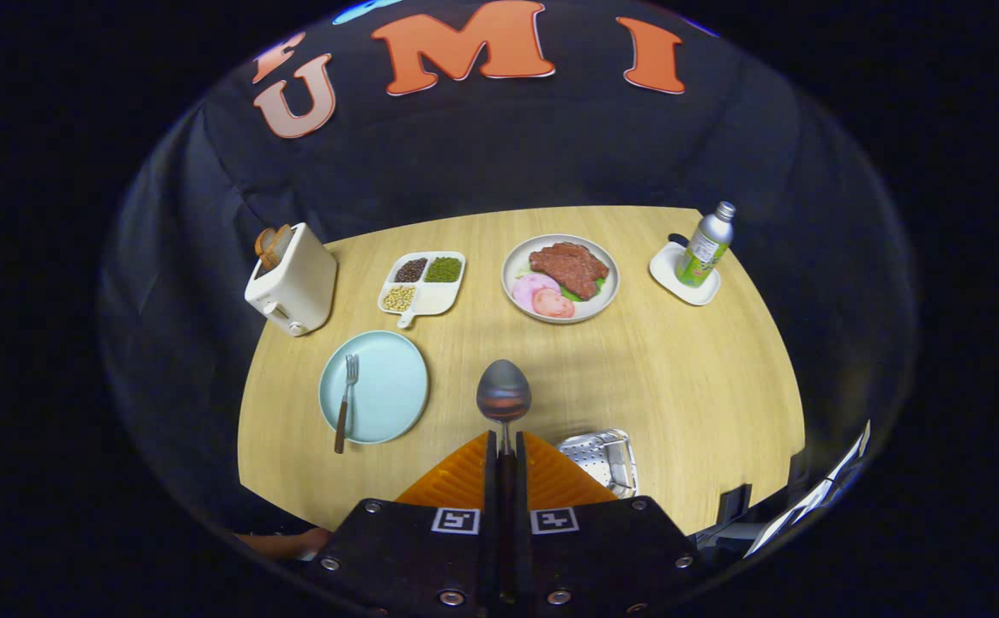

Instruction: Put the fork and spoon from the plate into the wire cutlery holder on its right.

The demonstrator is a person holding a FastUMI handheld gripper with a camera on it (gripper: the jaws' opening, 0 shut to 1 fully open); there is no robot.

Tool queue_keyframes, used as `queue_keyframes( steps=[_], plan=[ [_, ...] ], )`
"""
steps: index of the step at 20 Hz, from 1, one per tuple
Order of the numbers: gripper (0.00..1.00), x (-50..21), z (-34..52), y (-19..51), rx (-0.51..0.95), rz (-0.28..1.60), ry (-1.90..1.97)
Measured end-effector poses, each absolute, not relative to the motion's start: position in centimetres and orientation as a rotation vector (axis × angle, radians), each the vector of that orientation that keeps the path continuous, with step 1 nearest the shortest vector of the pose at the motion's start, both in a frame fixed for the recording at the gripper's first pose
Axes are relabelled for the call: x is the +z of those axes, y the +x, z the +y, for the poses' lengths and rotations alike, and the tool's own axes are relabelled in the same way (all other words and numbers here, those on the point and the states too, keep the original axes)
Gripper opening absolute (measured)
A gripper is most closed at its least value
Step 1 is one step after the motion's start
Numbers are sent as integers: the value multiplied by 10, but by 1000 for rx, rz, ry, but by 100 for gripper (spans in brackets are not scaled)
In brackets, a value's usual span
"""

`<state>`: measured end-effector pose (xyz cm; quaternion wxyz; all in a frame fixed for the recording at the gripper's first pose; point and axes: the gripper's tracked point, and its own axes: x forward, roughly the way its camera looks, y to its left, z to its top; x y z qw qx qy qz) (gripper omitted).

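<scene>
A staged recording booth dressed as a dining setting, not a lived-in home. A wooden desk (pixel 680 378) stands against a wall of black cloth (pixel 482 163) that closes off the whole background. Household props are laid out in tidy spacing: a white toaster (pixel 292 281) with bread, a divided tray (pixel 422 284) of beans and seeds, a plate of replica meat (pixel 560 277), a bottle (pixel 705 245) on a small white dish (pixel 682 276), a pale blue plate (pixel 373 386). Square fiducial markers (pixel 455 520) sit on the claw's (pixel 504 446) body, indicating data collection
</scene>
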<state>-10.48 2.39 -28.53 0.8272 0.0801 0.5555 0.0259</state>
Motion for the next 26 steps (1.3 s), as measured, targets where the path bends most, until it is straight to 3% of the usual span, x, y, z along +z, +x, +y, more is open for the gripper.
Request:
queue_keyframes(
  steps=[12, 26],
  plan=[
    [7, -329, -38, -174, 22, 1345, 99],
    [10, -387, -39, -165, 127, 1441, -79]
  ],
)
